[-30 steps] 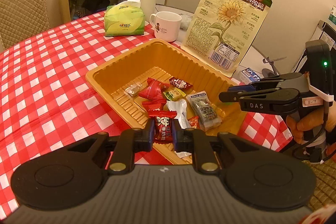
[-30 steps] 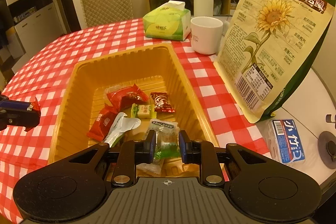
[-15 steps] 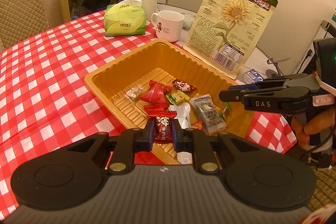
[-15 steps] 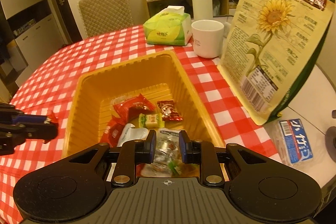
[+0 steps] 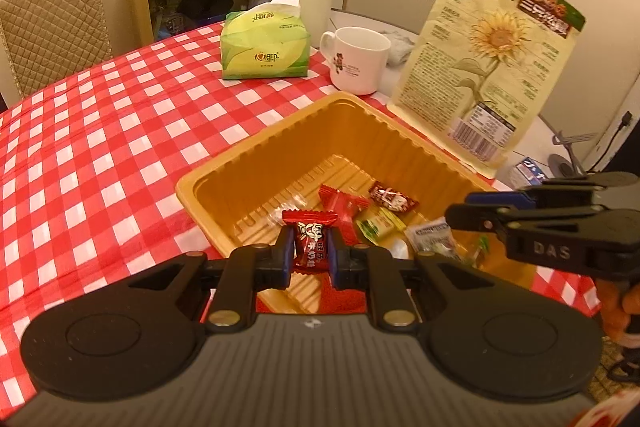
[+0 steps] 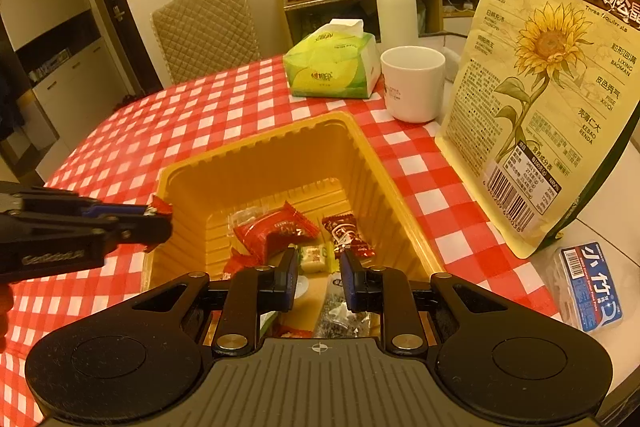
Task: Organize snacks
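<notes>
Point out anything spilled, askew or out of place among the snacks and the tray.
Nothing stands out. The loose snacks lie inside the yellow tray; none lies on the checked tablecloth. The left gripper holds one red candy over the tray's near corner. The sunflower seed bag stands upright.

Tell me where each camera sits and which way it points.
Left wrist: rides the left tool, looking along its fingers over the yellow tray; its jaws pinch a red candy; the right tool enters from the right.
Right wrist: rides the right tool, above the tray's near end, facing the mug; its jaws stand open, empty; the left tool enters from the left.
Shared: tray, mug, tissue pack, sunflower seed bag.
</notes>
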A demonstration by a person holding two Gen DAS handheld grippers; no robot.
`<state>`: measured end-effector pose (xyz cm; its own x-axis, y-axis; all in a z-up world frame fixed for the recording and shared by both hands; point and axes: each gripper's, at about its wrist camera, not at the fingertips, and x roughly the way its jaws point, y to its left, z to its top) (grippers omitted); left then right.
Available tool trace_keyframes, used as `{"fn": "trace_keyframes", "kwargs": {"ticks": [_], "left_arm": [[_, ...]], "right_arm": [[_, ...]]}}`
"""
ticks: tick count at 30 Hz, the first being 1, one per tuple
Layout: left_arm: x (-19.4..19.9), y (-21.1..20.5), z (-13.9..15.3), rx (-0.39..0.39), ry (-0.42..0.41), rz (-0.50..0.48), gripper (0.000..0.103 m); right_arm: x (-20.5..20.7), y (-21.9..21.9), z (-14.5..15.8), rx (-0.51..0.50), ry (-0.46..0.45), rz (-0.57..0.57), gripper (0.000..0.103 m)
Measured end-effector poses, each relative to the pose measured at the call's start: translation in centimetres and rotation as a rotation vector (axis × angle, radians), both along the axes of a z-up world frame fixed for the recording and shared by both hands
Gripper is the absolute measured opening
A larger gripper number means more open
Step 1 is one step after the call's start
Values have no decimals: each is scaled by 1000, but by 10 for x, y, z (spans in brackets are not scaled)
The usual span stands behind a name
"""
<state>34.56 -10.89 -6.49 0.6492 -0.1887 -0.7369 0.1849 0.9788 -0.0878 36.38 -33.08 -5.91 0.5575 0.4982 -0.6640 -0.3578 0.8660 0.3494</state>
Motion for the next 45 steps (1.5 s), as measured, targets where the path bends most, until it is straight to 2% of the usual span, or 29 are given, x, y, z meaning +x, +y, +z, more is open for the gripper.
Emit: {"fn": "trace_keyframes", "kwargs": {"ticks": [8, 10, 12, 14, 15, 19, 24, 26, 28, 30, 39, 45], "left_arm": [[14, -1, -8, 0, 14, 9, 17], [13, 0, -10, 4, 19, 14, 21], [9, 1, -10, 0, 24, 17, 26], [3, 2, -8, -7, 27, 23, 31], [-1, 3, -6, -9, 25, 27, 36], [-20, 5, 3, -17, 15, 44, 46], [-51, 4, 20, -11, -15, 59, 64], [-65, 4, 26, -7, -26, 67, 68], [-79, 3, 32, -5, -34, 73, 71], [-94, 4, 37, -7, -34, 79, 79], [-158, 12, 40, 12, 13, 143, 80], [-186, 29, 39, 36, 38, 187, 80]], "right_arm": [[-3, -6, 0, 5, 3, -28, 25], [-5, -9, 0, 7, 6, -41, 35], [-8, -12, 0, 13, 4, -60, 64], [-14, -15, 3, 21, -12, -79, 75], [-16, -16, 4, 24, -16, -85, 77], [-24, -21, 7, 45, 1, -91, 78], [-40, -25, 12, 61, 20, -87, 91], [-47, -26, 14, 68, 31, -74, 93], [-55, -26, 17, 70, 38, -50, 94], [-64, -25, 20, 66, 30, -25, 94], [-111, -9, 32, 57, 38, 51, 95], [-145, 12, 37, 62, 62, 84, 95]]}}
